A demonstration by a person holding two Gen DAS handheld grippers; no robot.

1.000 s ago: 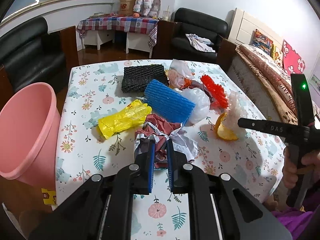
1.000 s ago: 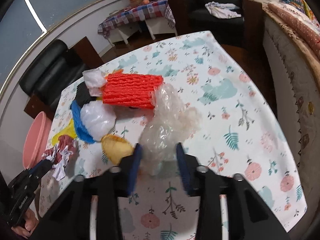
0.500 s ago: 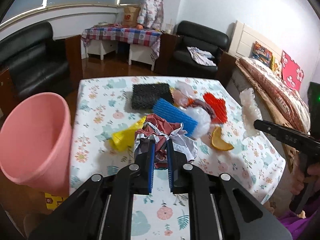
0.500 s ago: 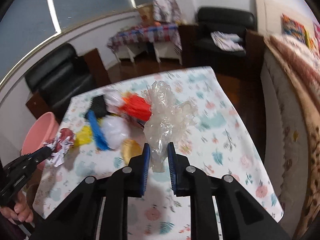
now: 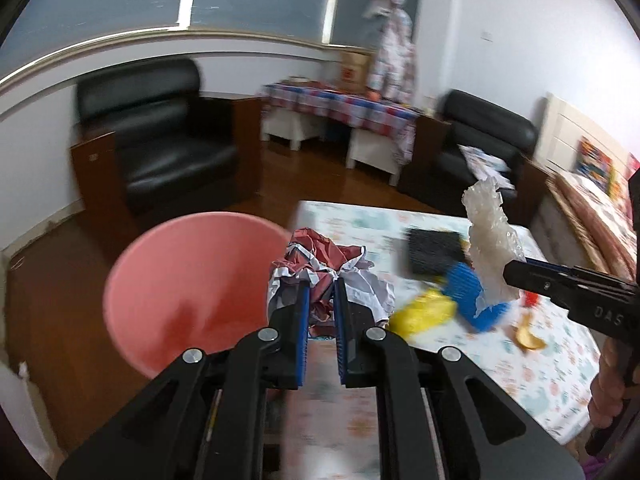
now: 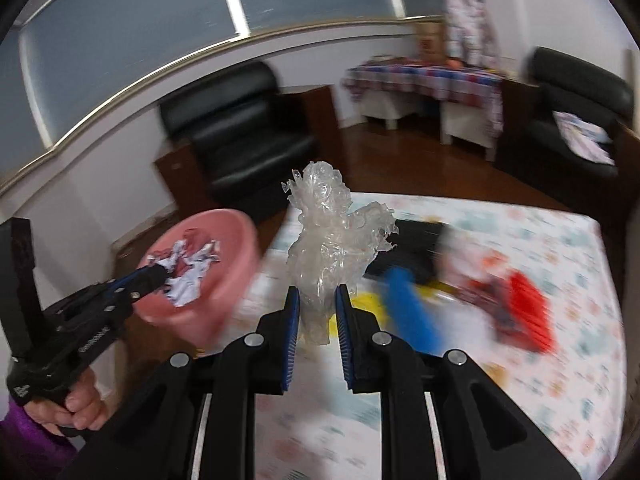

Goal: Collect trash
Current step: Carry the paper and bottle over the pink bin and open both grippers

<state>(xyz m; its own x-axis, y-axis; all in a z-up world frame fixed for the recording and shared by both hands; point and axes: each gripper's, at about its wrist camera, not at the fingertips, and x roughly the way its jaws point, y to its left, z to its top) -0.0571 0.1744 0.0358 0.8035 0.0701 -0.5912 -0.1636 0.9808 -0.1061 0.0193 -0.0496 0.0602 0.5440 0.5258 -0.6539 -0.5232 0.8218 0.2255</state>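
Note:
My left gripper (image 5: 320,300) is shut on a crumpled red and white paper wad (image 5: 324,268) and holds it in the air by the right rim of the pink bin (image 5: 180,280). In the right wrist view the wad (image 6: 188,268) hangs over the bin's mouth (image 6: 224,232). My right gripper (image 6: 316,312) is shut on a clear crumpled plastic wrap (image 6: 332,232), lifted above the table; it also shows in the left wrist view (image 5: 490,240).
On the floral table (image 5: 540,360) lie a black mesh pad (image 5: 432,252), blue foam net (image 5: 468,292), yellow bag (image 5: 424,312), orange peel (image 5: 528,336) and red foam net (image 6: 528,312). Black armchairs (image 5: 160,140) stand behind.
Both grippers have lifted their trash off the table and swung left toward the pink bin. The paper wad now hangs by the bin's mouth.

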